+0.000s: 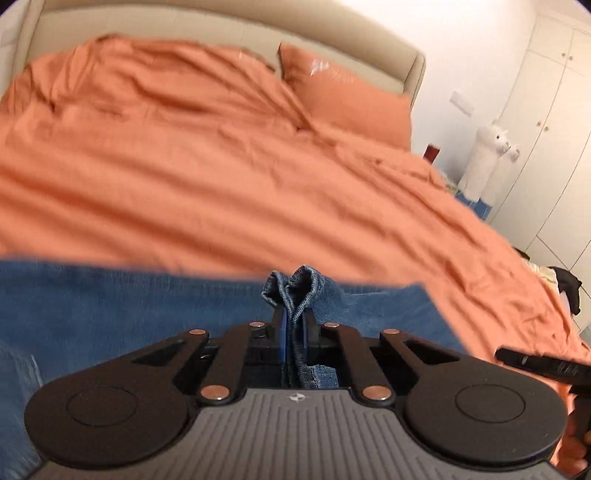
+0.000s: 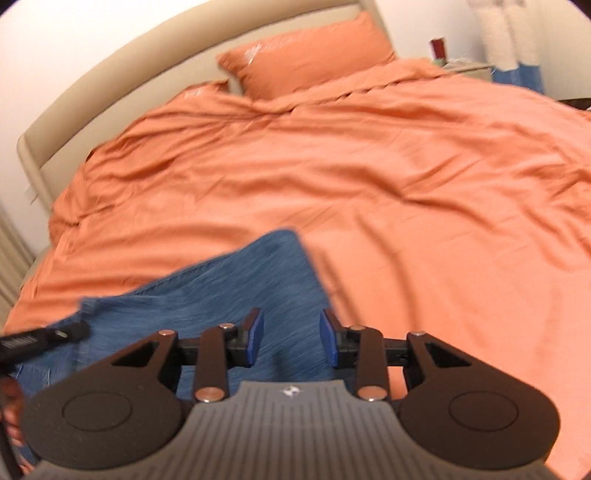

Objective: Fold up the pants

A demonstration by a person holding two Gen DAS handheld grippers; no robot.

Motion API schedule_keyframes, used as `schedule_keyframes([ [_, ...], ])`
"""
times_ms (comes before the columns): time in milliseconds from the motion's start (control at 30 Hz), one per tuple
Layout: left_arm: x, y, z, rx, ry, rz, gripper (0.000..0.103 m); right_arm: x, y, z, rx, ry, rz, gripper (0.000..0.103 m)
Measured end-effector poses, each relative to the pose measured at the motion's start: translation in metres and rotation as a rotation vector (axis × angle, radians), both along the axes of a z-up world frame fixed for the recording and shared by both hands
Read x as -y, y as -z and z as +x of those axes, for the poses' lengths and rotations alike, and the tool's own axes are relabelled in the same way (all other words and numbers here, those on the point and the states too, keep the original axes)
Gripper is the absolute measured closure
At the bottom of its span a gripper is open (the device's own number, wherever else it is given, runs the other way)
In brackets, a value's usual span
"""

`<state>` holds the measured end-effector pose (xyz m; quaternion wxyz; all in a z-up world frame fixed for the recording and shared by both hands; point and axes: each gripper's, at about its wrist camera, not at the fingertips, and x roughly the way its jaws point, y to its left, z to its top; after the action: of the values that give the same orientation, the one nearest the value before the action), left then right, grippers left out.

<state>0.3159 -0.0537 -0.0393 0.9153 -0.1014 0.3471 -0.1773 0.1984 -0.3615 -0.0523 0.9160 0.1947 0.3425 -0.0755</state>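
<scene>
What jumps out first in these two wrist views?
The orange duvet fills both views, with a matching pillow at the beige headboard. Blue jeans lie across its near edge. The left gripper is shut on a bunched denim fold, while the right gripper hangs open above the jeans.

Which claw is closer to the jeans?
Left. The left gripper is shut on a bunched fold of the jeans. The right gripper is open above them, with denim showing between its fingers.

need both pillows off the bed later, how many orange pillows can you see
2. One pillow lies plainly against the headboard; a second pillow peeks out beside it, mostly under the duvet. More may be hidden.
</scene>
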Motion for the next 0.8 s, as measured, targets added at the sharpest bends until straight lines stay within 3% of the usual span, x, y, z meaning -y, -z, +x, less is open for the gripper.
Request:
schedule_keyframes([
  [133,-0.02,-0.012,0.019,-0.03,-0.035,-0.006,0.095,0.007,0.003,0.001,-0.005,-0.005,0.025,0.077],
  [267,-0.035,0.025,0.029,-0.103,-0.092,0.022,0.095,-0.003,0.013,0.013,-0.036,-0.085,0.014,0.089],
  [333,-0.041,0.044,0.034,-0.14,-0.105,0.004,0.095,-0.009,0.017,0.018,-0.051,-0.128,0.01,0.089],
  [500,-0.035,0.069,0.04,-0.172,-0.103,0.061,0.094,-0.02,0.035,0.027,-0.141,-0.159,-0.07,0.089],
  [600,-0.033,0.062,0.033,-0.168,-0.102,0.102,0.082,-0.01,0.033,0.023,-0.109,-0.126,-0.028,0.086],
  [800,-0.037,0.032,-0.004,-0.156,-0.1,0.118,0.082,-0.018,0.009,-0.01,-0.101,-0.098,-0.102,0.074],
])
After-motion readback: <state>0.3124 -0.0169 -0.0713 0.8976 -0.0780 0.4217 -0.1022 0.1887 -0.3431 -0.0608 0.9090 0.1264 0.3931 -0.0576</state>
